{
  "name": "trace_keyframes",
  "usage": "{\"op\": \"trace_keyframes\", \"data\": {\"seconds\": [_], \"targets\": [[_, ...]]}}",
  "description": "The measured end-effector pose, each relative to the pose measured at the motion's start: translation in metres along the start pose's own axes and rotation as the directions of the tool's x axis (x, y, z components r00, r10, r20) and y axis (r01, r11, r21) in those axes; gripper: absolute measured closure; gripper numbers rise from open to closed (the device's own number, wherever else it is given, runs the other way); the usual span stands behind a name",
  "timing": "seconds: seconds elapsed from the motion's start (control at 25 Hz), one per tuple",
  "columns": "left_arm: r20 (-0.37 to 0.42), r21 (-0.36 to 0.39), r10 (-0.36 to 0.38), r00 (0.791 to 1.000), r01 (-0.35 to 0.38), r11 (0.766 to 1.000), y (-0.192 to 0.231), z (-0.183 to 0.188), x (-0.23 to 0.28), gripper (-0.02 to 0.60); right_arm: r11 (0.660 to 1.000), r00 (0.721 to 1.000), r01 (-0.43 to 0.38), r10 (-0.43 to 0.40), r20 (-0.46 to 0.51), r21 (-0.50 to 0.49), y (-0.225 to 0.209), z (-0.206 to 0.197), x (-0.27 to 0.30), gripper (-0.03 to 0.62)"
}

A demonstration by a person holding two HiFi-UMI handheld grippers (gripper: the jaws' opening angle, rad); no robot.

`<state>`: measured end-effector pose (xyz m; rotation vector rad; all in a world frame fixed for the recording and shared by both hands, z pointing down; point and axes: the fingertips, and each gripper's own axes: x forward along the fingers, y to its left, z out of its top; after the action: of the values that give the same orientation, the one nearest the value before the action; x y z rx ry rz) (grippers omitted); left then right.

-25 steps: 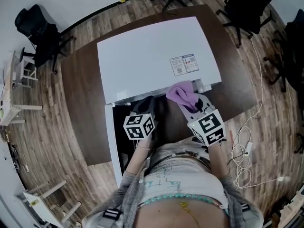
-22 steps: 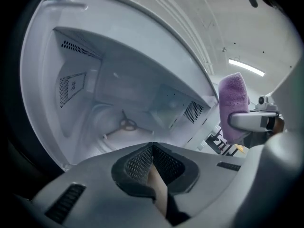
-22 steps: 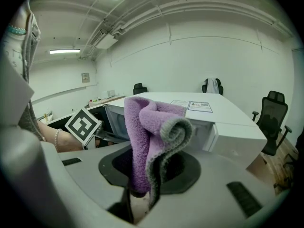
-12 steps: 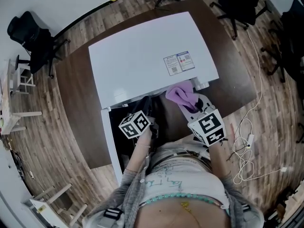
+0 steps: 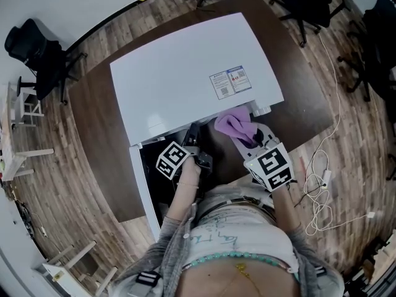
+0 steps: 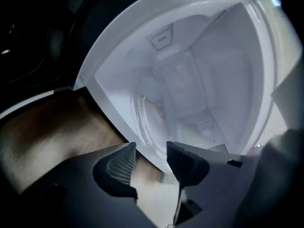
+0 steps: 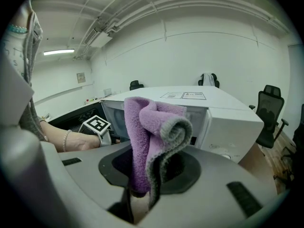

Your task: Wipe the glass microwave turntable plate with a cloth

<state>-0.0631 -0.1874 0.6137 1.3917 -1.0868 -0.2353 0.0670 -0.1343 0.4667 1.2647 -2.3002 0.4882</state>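
Observation:
The white microwave (image 5: 185, 73) stands on a dark brown table (image 5: 99, 122), its door (image 5: 141, 187) swung open to the left. In the left gripper view the lit white cavity shows tilted, with the glass turntable plate (image 6: 151, 118) on its floor. My left gripper (image 6: 147, 161) is at the cavity's mouth (image 5: 193, 135). Its jaws have just been opening and stand open with nothing between them. My right gripper (image 5: 246, 136) hangs in front of the microwave's right side, shut on a folded purple cloth (image 7: 152, 132) that also shows in the head view (image 5: 235, 125).
Black office chairs (image 5: 34, 45) stand round the table on the wooden floor. A white cable (image 5: 322, 178) lies on the floor at the right. The microwave's control panel side (image 7: 228, 127) is close ahead of the right gripper.
The left gripper has rolled and sunk toward the microwave's opening, and its jaws have gone from shut to open. The right gripper with the cloth has stayed put.

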Motion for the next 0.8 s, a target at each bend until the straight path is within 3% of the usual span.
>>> {"op": "trace_keyframes", "data": {"seconds": [0.16, 0.6, 0.8], "targets": [[0.015, -0.089, 0.020, 1.000, -0.018, 0.996, 0.007, 0.003, 0.008, 0.381, 1.000, 1.000, 0.006, -0.006, -0.005, 0.007, -0.001, -0.004, 0.000, 0.480], [-0.001, -0.168, 0.116, 0.993, -0.115, 0.979, 0.016, 0.005, 0.022, 0.377, 0.999, 0.999, 0.036, -0.035, -0.018, 0.040, -0.012, -0.011, -0.004, 0.480], [-0.029, -0.180, 0.119, 0.992, -0.123, 0.976, 0.017, 0.005, 0.024, 0.377, 0.998, 0.999, 0.039, -0.039, -0.012, 0.049, -0.015, -0.011, -0.004, 0.480]]}}
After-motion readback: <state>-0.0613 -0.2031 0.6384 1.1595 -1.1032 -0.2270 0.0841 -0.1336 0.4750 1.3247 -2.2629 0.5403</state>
